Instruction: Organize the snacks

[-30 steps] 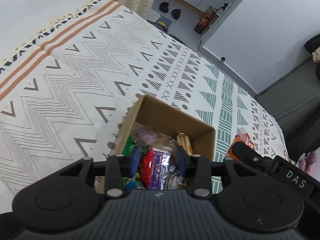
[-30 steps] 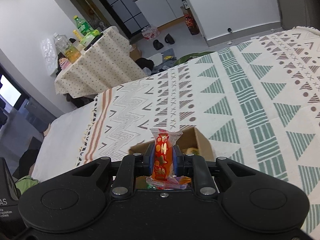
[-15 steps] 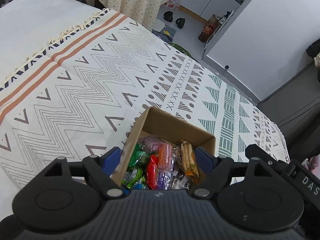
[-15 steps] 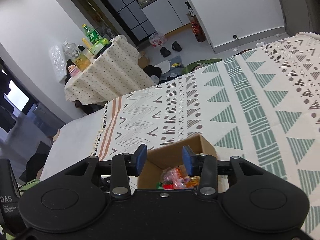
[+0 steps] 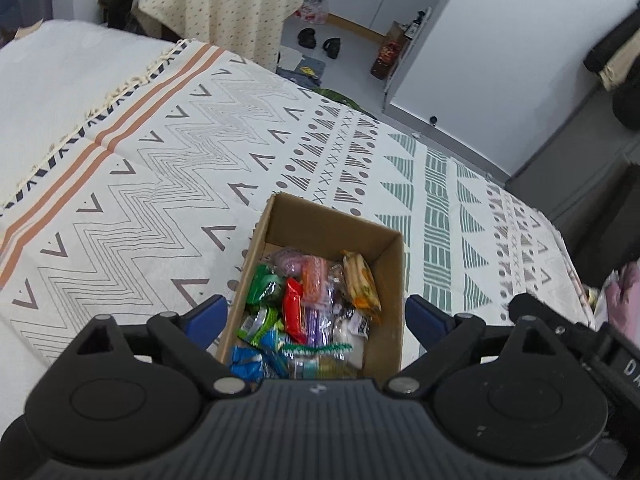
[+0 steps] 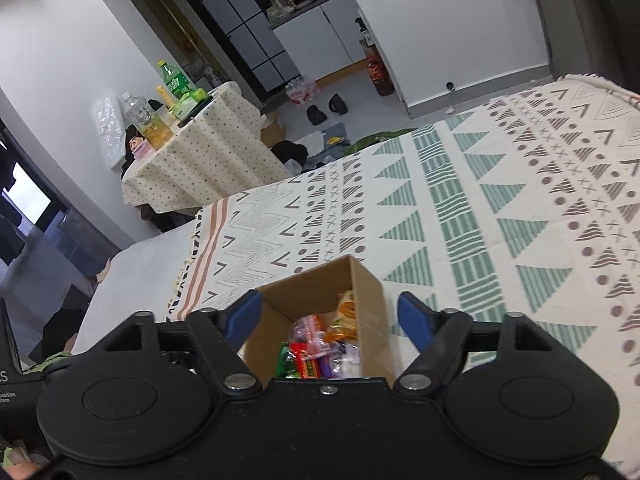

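Above the bed, I hold both pairs of tongs over the cardboard box (image 5: 332, 224), each tilted down and looking forward across the patterned blanket (image 5: 160, 184). My left tongs (image 5: 316, 314) are spread wide and grasp nothing; their blue fingertips (image 5: 208, 312) stand outside the box's left and right walls, so the box opening shows between them. My right tongs (image 6: 330, 312) are likewise released and empty, with their blue tips just clear of the box (image 6: 316, 284) on either side.

The box sits on the blanket, near me and just beyond the tips. Inside it lies a loose heap of wrapped snacks (image 5: 308, 304): green packets on the left, a red packet (image 5: 292, 308) in the middle, a purple one beside it, an orange-yellow packet (image 5: 360, 280) leaning on the right wall, blue wrappers at the near end. From the right wrist camera I see only the near part of the heap (image 6: 320, 344), red and green wrappers under the yellow one.

A second ago my right tongs were clenched on an orange-red packet held upright above the box, and my left tongs were narrow among the snacks. Both have since let go and opened wide, and the view of the box is now from higher up.

Far off, a draped table (image 6: 200, 152) carries bottles.
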Demonstrator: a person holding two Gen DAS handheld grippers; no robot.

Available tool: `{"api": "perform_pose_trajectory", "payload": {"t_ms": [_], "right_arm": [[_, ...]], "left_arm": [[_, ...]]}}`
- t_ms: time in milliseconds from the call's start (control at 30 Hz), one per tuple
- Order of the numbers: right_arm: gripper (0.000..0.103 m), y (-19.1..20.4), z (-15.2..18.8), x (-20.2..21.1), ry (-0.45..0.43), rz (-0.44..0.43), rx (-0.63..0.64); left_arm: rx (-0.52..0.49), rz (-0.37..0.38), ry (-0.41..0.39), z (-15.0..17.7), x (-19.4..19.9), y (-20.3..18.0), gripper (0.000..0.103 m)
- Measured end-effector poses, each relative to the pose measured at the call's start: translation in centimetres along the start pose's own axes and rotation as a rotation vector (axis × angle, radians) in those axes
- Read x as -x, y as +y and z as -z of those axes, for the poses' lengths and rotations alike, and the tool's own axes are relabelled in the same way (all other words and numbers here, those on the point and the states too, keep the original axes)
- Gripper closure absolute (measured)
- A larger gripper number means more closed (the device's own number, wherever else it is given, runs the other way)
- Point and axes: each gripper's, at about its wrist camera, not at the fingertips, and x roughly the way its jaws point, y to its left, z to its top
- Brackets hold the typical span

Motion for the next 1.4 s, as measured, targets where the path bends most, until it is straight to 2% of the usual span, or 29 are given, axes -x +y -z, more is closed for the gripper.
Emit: {"api": "perform_pose_trajectory", "payload": {"t_ms": [267, 400, 533, 767, 1000, 1400], "right_arm": [[0.01, -0.6, 1.0, 3.4, -0.022, 0.021, 0.05], [0.006, -0.6, 1.5, 5.2, -0.041, 0.026, 0.074], [0.0, -0.4, 2.1, 6.9, -0.058, 0.033, 0.102], [0.0, 0.2, 3.2, 9.5, -0.077, 0.049, 0.147], [0.0, 0.3, 4.5, 11.8, -0.084, 0.077, 0.171], [0.0, 0.9, 6.6, 14.6, -0.096, 0.094, 0.218]], "left_arm": [[-0.085, 0.004, -0.017, 2.6, 2.5, -1.4, 0.007], [-0.124, 0.005, -0.035, 3.6, 4.0, -1.7, 0.006], [-0.155, 0.001, -0.056, 4.5, 5.5, -1.7, 0.001], [-0.213, 0.017, -0.096, 6.0, 8.3, -1.9, 0.001], [-0.274, 0.053, -0.098, 7.4, 10.2, -1.9, 0.0], [-0.305, 0.054, -0.154, 9.2, 13.4, -0.9, 0.0]]}}
